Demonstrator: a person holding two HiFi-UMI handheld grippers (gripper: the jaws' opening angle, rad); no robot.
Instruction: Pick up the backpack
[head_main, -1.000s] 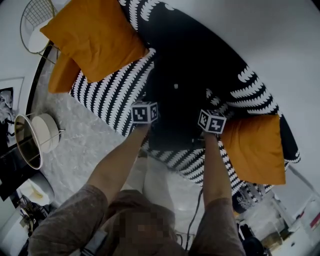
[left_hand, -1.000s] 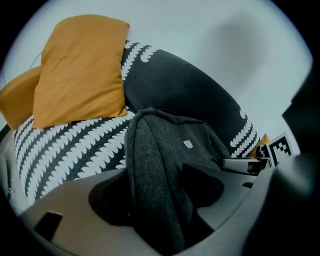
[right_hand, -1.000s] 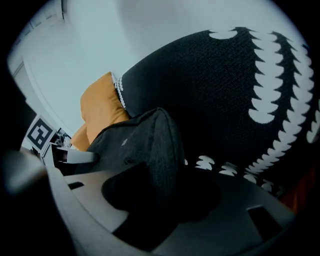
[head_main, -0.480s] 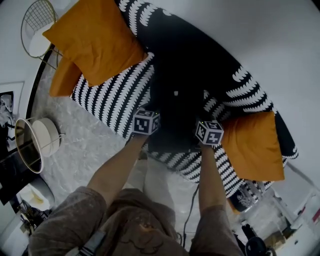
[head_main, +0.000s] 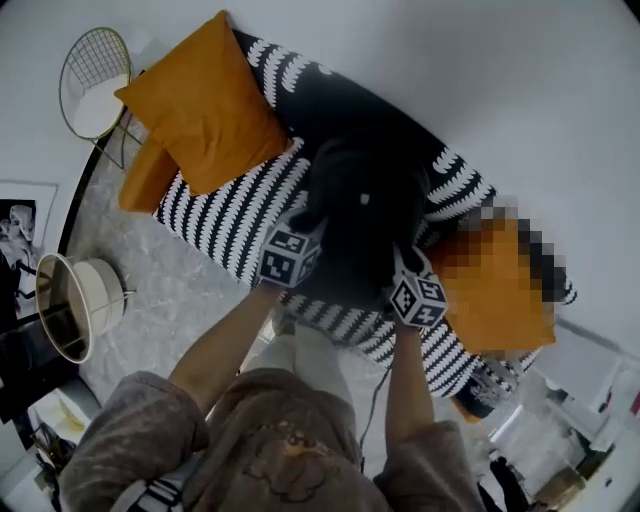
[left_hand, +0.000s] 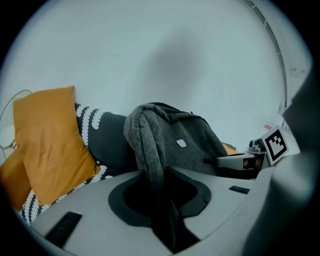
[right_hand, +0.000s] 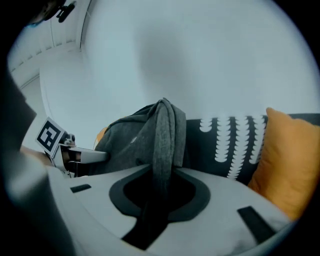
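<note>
A dark grey backpack (head_main: 360, 205) hangs lifted above the black-and-white sofa (head_main: 225, 210). My left gripper (head_main: 308, 240) is at its left side and my right gripper (head_main: 398, 268) at its right side. In the left gripper view, a grey shoulder strap (left_hand: 147, 145) runs down between the jaws of the left gripper (left_hand: 162, 200), which is shut on it. The backpack body (left_hand: 187, 147) hangs just beyond. In the right gripper view, the other strap (right_hand: 165, 135) is pinched in the right gripper (right_hand: 157, 197). Each gripper shows in the other's view.
Orange cushions lie at the sofa's left end (head_main: 205, 100) and right end (head_main: 490, 290). A round wire-frame side table (head_main: 95, 80) and a round lamp (head_main: 75, 300) stand on the marble floor at left. A white wall rises behind the sofa. A cable trails by my legs.
Both grippers have risen, carrying the backpack up off the sofa seat toward the camera. The bag now hangs between them instead of lying flat.
</note>
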